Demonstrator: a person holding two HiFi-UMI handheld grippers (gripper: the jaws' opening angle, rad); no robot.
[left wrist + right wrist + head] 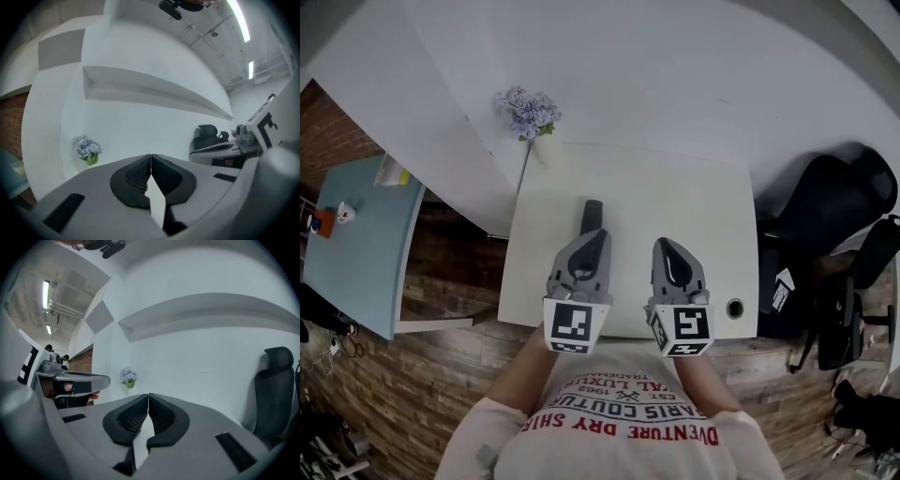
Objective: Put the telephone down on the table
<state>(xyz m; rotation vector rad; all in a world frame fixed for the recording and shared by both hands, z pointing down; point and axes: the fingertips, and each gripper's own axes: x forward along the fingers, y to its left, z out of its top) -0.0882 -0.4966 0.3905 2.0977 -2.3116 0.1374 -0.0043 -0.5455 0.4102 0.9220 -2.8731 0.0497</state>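
The telephone (592, 217), a dark handset, lies flat on the white table (694, 202), just ahead of my left gripper's tip. My left gripper (597, 236) hovers over the near half of the table, jaws shut with nothing between them (151, 160). The handset does not show in the left gripper view. Beside it on the right, my right gripper (667, 247) is level with it. Its jaws are also shut and empty (148, 398).
A bunch of pale blue flowers (528, 111) in a white vase stands at the table's far left corner against the white wall. A black office chair (827, 199) is off the table's right side. A light blue table (358, 246) stands to the left. A cable hole (734, 307) is near the front right edge.
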